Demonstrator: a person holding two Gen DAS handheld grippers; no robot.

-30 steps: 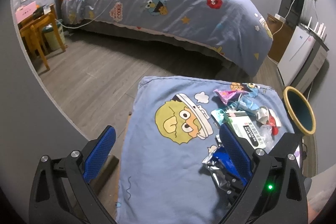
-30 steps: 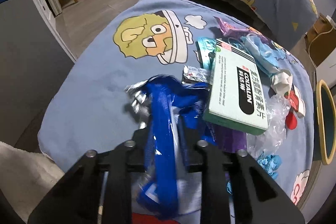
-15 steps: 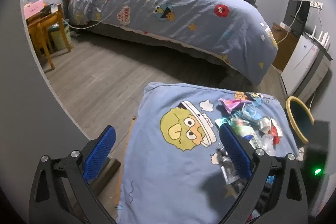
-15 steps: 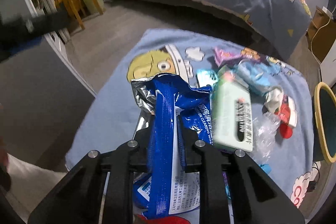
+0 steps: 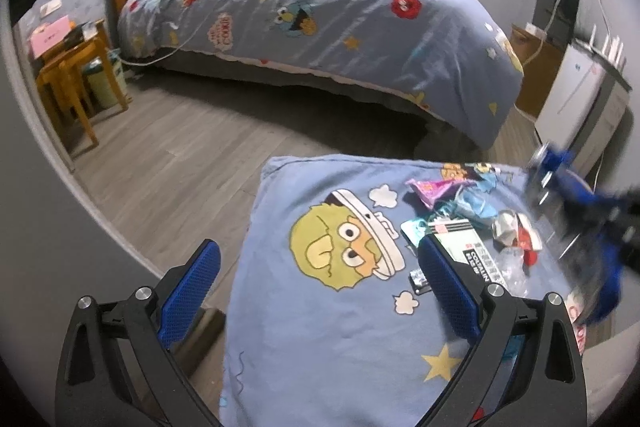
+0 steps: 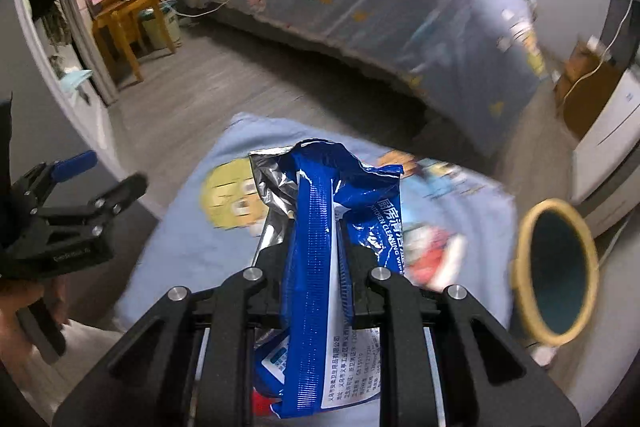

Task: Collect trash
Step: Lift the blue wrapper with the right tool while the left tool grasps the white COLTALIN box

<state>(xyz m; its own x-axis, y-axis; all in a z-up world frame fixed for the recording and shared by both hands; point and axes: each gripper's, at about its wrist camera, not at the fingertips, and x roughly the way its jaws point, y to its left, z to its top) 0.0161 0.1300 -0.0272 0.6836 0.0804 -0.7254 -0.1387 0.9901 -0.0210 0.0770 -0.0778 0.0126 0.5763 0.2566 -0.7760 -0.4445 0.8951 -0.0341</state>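
Note:
My right gripper is shut on a blue and silver wipes packet, held up in the air above the blue cartoon cloth. The same packet shows as a blur at the right edge of the left wrist view. A bin with a yellow rim stands to the right of the packet. My left gripper is open over the cloth with nothing between its fingers. On the cloth lie a green and white medicine box, a purple wrapper, a crumpled white and red wrapper and clear plastic.
A bed with a blue cartoon cover fills the far side, with grey wood floor between it and the cloth. A wooden stool stands at the left wall, a white cabinet at the right. A hand holds my left gripper.
My right gripper has risen with the blue packet, lifting it clear of the trash pile and towards the bin. My left gripper stays open and has shifted only slightly.

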